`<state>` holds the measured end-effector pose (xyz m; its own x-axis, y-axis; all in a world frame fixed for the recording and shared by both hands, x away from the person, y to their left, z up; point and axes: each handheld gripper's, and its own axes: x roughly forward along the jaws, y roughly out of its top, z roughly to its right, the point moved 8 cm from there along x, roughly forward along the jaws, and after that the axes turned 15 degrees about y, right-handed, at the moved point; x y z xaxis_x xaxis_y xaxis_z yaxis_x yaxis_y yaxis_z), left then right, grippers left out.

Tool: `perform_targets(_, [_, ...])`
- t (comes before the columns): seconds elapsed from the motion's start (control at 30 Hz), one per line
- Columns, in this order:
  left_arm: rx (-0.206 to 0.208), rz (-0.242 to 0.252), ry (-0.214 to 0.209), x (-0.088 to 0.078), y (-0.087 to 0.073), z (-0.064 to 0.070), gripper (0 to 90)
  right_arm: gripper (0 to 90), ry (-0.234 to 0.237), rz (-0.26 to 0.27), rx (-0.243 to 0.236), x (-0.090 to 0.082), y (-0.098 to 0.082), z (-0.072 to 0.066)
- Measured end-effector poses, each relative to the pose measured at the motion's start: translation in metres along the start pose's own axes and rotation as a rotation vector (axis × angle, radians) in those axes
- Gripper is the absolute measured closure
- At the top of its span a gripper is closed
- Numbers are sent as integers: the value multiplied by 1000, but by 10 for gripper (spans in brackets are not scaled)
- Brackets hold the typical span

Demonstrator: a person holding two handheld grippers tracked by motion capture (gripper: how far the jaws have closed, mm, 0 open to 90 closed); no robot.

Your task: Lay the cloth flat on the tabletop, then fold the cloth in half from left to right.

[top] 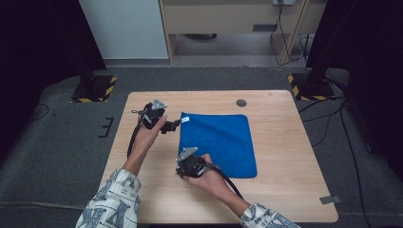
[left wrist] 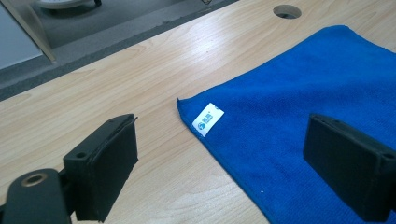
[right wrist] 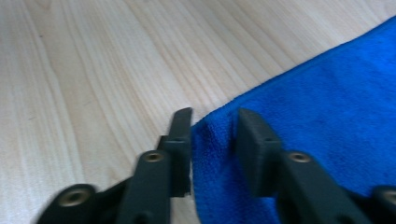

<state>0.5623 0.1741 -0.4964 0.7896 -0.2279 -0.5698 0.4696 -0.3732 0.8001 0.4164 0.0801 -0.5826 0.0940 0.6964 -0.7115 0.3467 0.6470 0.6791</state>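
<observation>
A blue cloth point(top: 218, 142) lies flat on the wooden table point(top: 285, 142). My left gripper point(top: 173, 126) hovers by the cloth's far left corner with its jaws wide apart. In the left gripper view that corner of the cloth point(left wrist: 303, 93), with its white label point(left wrist: 208, 119), lies ahead between the open jaws of the left gripper point(left wrist: 224, 140). My right gripper point(top: 182, 168) is at the near left corner. In the right gripper view the jaws of the right gripper point(right wrist: 215, 126) stand narrowly apart, with the cloth's corner point(right wrist: 303, 107) between them and the left pad against its edge.
A round hole point(top: 241, 102) sits in the table near its far edge, beyond the cloth. Black stands with yellow-striped bases point(top: 95, 88) flank the table on the grey floor. Cables trail from both grippers toward the person's sleeves.
</observation>
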Motion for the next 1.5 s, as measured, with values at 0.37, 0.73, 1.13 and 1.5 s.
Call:
perform_targets(0.37, [-3, 0, -5, 0, 0, 1, 97, 865, 24, 62, 19, -6, 8, -4])
perform_targets(0.73, [-25, -64, -19, 21, -14, 0, 175, 859, 61, 106, 17, -11, 17, -22])
perform_targets(1.13, [-19, -109, -9, 39, -28, -5, 380, 862, 86, 94, -8, -4, 13, -46])
perform_targets(1.5, [-23, -142, -1, 55, -41, -11, 530, 863, 93, 103, -19, 4, 16, -58])
